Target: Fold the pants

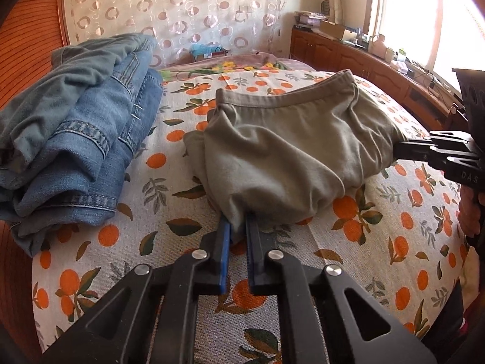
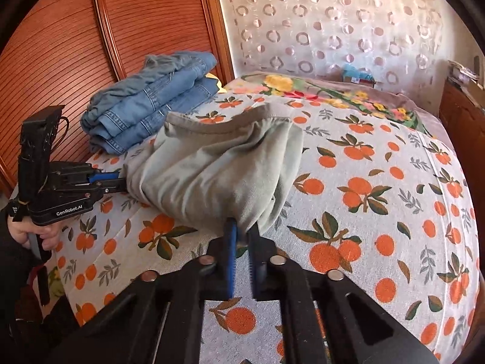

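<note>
Grey-green pants (image 1: 282, 148) lie bunched and partly folded on the orange-print bedspread (image 1: 394, 242), waistband toward the far side. My left gripper (image 1: 238, 223) is shut on the pants' near edge; it also shows at the left of the right wrist view (image 2: 121, 180). My right gripper (image 2: 242, 227) is shut on another near edge of the pants (image 2: 212, 163); it shows at the right of the left wrist view (image 1: 400, 148). Both hold the cloth just above the bed.
A stack of folded blue jeans (image 1: 75, 139) sits on the bed's left side, also seen in the right wrist view (image 2: 151, 100). A wooden headboard (image 2: 75, 45) stands behind it. A wooden cabinet (image 1: 363, 57) with clutter runs under the window at right.
</note>
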`<state>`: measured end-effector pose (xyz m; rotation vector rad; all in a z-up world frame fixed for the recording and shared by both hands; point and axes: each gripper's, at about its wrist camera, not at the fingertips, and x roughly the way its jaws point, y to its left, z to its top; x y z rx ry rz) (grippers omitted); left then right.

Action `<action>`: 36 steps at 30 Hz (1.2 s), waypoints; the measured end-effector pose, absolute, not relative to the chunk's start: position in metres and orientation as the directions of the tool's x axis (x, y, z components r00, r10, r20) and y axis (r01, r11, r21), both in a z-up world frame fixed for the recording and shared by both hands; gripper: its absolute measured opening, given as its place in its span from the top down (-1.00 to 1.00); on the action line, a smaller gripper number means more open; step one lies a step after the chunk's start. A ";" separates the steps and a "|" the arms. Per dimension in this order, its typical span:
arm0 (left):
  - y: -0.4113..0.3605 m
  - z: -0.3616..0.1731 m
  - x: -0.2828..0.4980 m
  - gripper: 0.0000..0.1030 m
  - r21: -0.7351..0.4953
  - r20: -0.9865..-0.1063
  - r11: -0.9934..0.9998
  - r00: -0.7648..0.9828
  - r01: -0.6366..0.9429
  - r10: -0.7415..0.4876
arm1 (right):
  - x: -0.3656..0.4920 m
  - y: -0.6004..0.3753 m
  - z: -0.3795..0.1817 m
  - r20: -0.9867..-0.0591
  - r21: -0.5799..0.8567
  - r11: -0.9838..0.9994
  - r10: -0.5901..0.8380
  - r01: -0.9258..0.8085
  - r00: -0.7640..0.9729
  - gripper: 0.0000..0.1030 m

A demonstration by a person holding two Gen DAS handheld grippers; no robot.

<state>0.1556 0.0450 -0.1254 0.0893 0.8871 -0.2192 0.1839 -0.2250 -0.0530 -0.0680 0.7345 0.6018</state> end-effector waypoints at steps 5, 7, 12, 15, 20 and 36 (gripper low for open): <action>0.052 -0.118 0.150 0.87 -0.008 -0.753 0.977 0.642 0.212 -0.145 | 0.181 -0.234 -0.050 -0.633 0.136 0.848 0.472 -0.512 0.614 0.91; 0.056 -0.116 0.149 0.87 -0.007 -0.751 0.978 0.645 0.207 -0.142 | 0.182 -0.239 -0.050 -0.631 0.160 0.849 0.480 -0.503 0.609 0.91; 0.057 -0.112 0.142 0.87 0.012 -0.747 0.977 0.652 0.214 -0.134 | 0.173 -0.241 -0.043 -0.614 0.152 0.853 0.478 -0.500 0.629 0.92; 0.058 -0.107 0.132 0.87 0.008 -0.743 0.974 0.653 0.226 -0.145 | 0.165 -0.247 -0.040 -0.611 0.179 0.844 0.498 -0.506 0.615 0.92; 0.058 -0.107 0.110 0.87 0.001 -0.750 0.971 0.643 0.240 -0.159 | 0.143 -0.249 -0.039 -0.622 0.167 0.838 0.498 -0.519 0.604 0.92; 0.063 -0.088 0.078 0.30 -0.041 -0.724 0.971 0.663 0.234 -0.191 | 0.100 -0.263 -0.026 -0.617 0.157 0.861 0.468 -0.484 0.633 0.66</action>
